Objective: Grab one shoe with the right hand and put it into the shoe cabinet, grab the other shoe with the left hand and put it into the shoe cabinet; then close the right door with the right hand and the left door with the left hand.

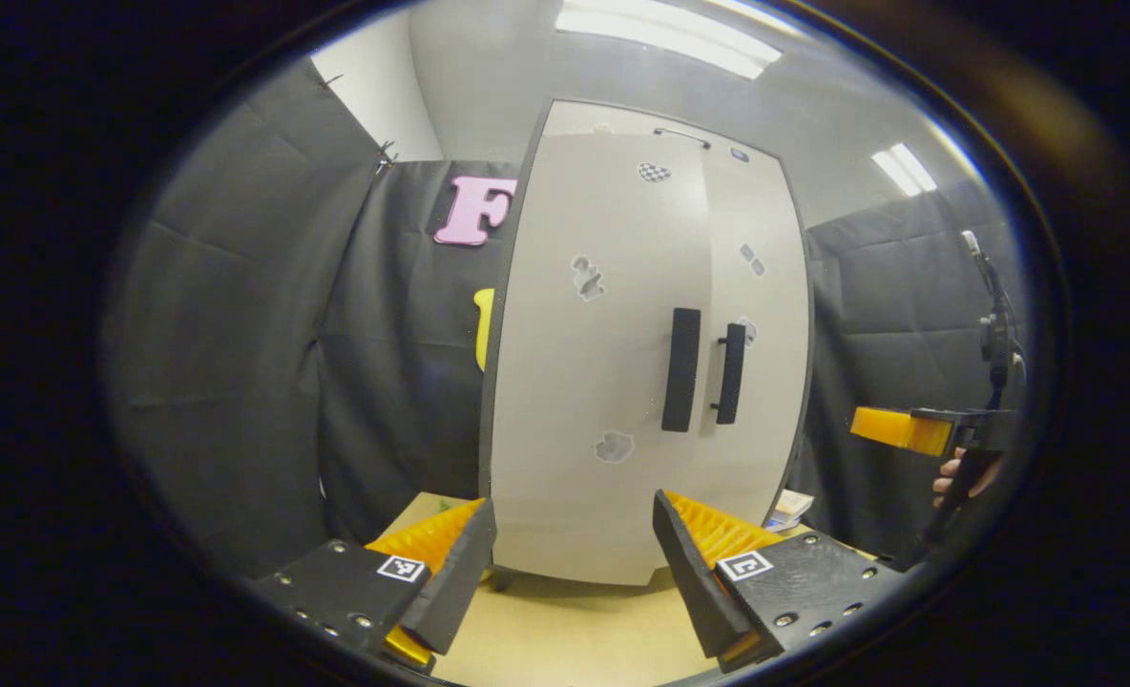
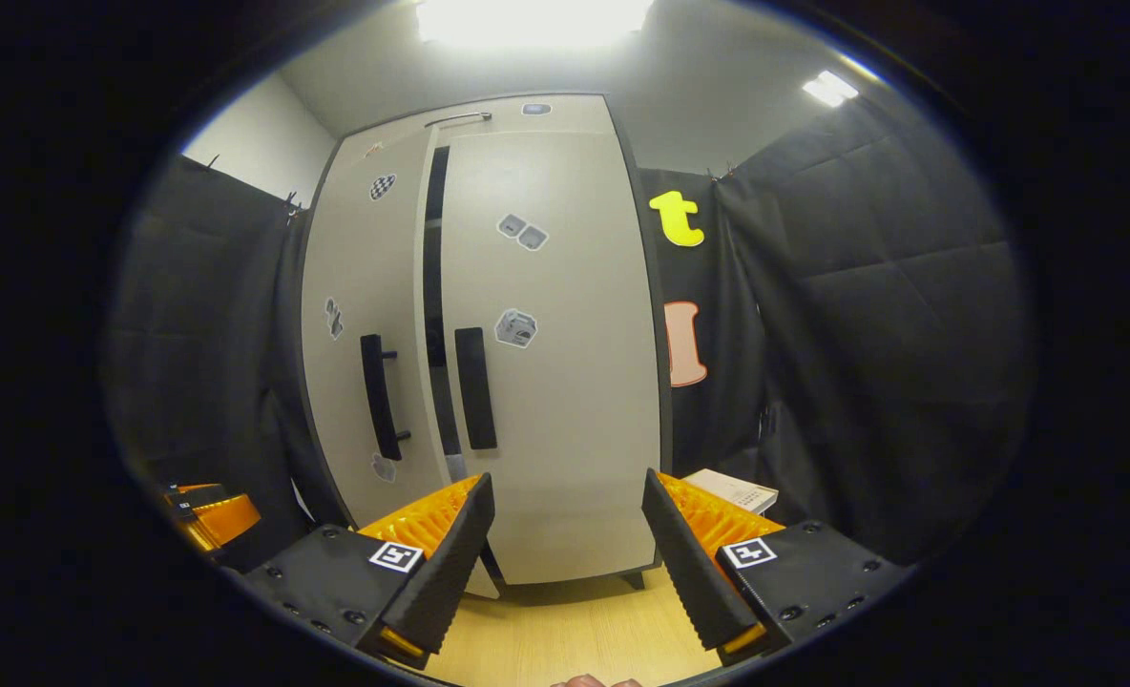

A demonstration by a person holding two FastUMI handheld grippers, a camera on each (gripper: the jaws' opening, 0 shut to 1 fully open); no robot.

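A tall pale shoe cabinet [image 1: 622,363] stands on the wooden table, its two doors swung to. In the right gripper view the cabinet [image 2: 527,363] shows a narrow dark gap between the left door [image 2: 365,334] and the right door [image 2: 555,363]. Black vertical handles [image 1: 681,370] sit near the seam. My left gripper [image 1: 575,572] hangs open and empty in front of the left door. My right gripper [image 2: 570,563] is open and empty in front of the right door; it also appears at the right of the left gripper view, my right gripper [image 1: 909,429] held by a hand.
The wooden table [image 1: 565,639] runs under both grippers. A white box [image 2: 732,489] lies on the table right of the cabinet. Black cloth walls close in on both sides. A stand with a device [image 1: 994,334] rises at the far right.
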